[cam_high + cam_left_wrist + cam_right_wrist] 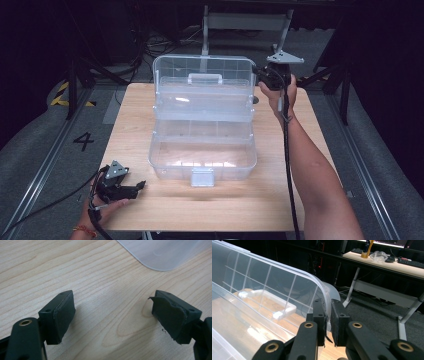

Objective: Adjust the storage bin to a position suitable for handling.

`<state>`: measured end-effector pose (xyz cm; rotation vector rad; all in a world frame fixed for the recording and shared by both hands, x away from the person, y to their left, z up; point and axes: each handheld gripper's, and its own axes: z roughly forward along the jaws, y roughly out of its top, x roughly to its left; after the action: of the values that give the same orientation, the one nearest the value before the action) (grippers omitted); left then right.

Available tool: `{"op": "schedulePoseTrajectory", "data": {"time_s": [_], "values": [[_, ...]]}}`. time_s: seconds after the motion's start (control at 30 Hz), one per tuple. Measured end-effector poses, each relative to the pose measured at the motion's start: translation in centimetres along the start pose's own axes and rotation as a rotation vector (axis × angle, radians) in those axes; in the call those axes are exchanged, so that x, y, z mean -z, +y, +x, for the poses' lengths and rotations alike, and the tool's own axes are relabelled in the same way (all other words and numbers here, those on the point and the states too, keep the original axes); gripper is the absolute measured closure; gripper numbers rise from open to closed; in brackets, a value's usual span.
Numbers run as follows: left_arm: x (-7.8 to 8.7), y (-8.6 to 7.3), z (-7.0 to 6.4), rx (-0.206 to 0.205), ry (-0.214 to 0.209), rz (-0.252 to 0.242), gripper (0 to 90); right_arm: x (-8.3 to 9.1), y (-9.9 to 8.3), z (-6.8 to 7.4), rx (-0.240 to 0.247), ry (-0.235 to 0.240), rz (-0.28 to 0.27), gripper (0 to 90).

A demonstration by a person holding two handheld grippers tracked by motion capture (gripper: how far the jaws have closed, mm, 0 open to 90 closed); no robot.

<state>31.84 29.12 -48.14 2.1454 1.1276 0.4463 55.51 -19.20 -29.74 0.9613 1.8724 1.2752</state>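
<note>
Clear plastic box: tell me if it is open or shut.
Open. The clear plastic box has its lid raised behind it, and the right gripper pinches the lid's rim.

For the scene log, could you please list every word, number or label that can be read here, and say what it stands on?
"4": dark numeral on the grey floor left of the light wooden table.
Yellow-and-black hazard stripes on the floor: no text.
Clear plastic storage box: no readable label.
Orange bottle on the far desk: too blurred to read.

Light wood-grain rectangular tabletop (pixel 150 210), seen from above. A clear plastic storage box (pixel 202 165) with hinged lid raised stood on its middle, toward the far edge. The left claw (pixel 142 185) rested on the near left corner, jaws apart.
</note>
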Motion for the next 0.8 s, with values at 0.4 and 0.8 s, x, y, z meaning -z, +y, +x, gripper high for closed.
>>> {"op": "schedulePoseTrajectory", "data": {"time_s": [0.4,0.8], "values": [[0.0,0.0,0.0,-0.001,0.003,0.004,19.3,-1.2,-0.2,-0.6,-0.015,0.003,0.023,83.4],[0.0,0.0,0.0,0.001,0.001,0.002,19.4,-2.7,-0.4,-1.1,-0.031,-0.001,0.048,83.4]]}}
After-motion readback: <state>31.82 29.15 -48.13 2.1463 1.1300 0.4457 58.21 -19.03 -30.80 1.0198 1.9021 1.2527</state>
